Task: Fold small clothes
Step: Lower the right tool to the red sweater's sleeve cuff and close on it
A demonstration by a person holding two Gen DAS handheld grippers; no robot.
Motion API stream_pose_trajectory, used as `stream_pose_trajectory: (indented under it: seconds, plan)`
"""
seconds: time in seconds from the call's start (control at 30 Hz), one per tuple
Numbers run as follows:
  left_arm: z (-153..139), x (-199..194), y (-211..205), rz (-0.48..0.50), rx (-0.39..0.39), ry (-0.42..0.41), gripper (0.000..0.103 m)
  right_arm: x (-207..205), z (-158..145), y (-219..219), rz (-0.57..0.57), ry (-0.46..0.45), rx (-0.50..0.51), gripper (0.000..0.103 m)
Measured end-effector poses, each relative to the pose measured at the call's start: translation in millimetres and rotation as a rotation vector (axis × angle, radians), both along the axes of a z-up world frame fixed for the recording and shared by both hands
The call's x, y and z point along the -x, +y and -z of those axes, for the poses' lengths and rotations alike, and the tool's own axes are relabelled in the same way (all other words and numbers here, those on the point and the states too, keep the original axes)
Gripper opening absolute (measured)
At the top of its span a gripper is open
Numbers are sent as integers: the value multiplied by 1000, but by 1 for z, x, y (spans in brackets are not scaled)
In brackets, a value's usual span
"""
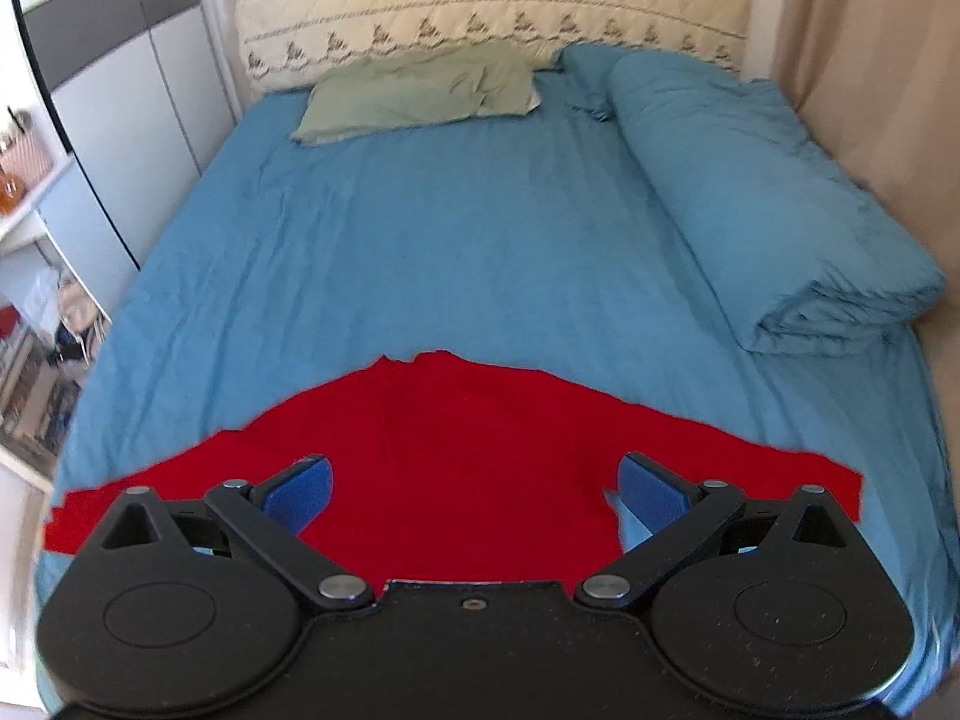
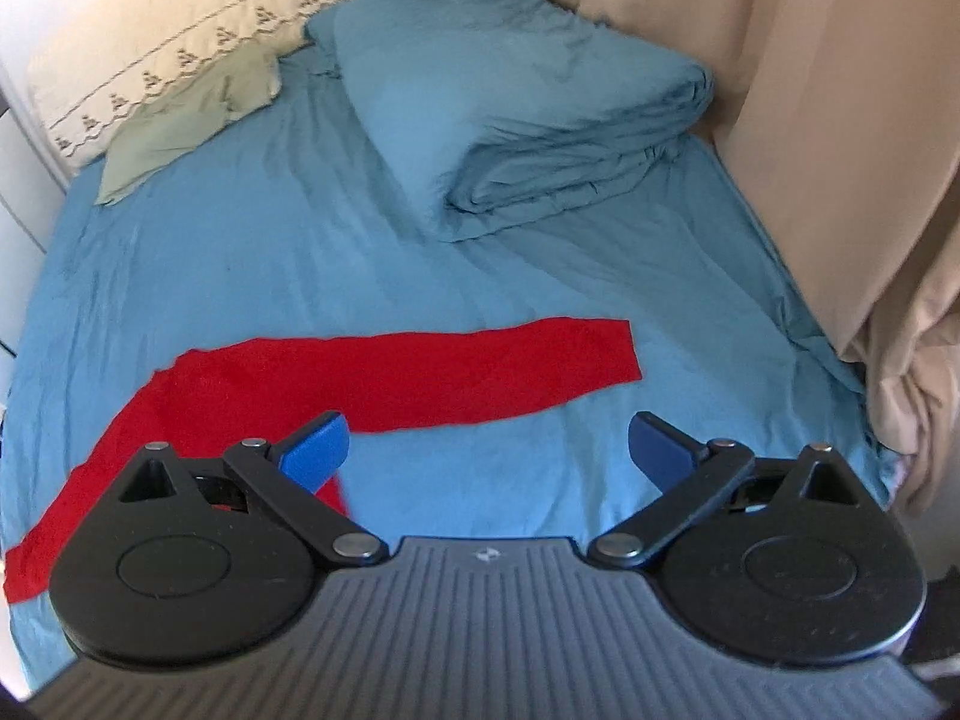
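A red long-sleeved garment (image 1: 456, 450) lies flat on the blue bed sheet (image 1: 420, 252), sleeves spread to both sides. My left gripper (image 1: 474, 489) is open and empty, hovering over the garment's body near its lower edge. In the right wrist view the garment (image 2: 420, 378) shows its right sleeve stretched out to the right. My right gripper (image 2: 489, 450) is open and empty, above the bare sheet just below that sleeve; its left fingertip (image 2: 318, 450) overlaps the red cloth.
A folded blue duvet (image 1: 762, 204) lies along the right side of the bed, also in the right wrist view (image 2: 528, 108). A green pillow (image 1: 420, 90) sits at the headboard (image 1: 492, 6). A beige curtain (image 2: 840, 120) hangs at right. Wardrobe and shelves (image 1: 78, 120) stand at left.
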State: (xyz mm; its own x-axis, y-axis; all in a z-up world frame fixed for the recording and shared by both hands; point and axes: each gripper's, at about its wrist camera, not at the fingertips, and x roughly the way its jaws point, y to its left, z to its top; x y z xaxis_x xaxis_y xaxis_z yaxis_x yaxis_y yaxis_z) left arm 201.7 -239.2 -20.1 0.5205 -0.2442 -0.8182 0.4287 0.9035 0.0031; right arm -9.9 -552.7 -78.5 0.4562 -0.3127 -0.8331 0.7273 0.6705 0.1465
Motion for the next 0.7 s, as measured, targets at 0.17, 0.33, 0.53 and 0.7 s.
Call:
stream_pose_trajectory:
  seconds: [0.17, 0.33, 0.53, 0.7]
  plan:
    - [56, -46, -48, -69, 6, 59, 103, -24, 72, -77, 33, 28, -34, 103]
    - [128, -84, -88, -106, -18, 100, 103, -39, 151, -137, 101, 30, -66, 103]
    - [227, -119, -130, -127, -41, 143, 103, -43, 252, -181, 202, 63, -108, 98]
    - [289, -139, -153, -114, -60, 148, 103, -34, 313, -191, 278, 74, -151, 89]
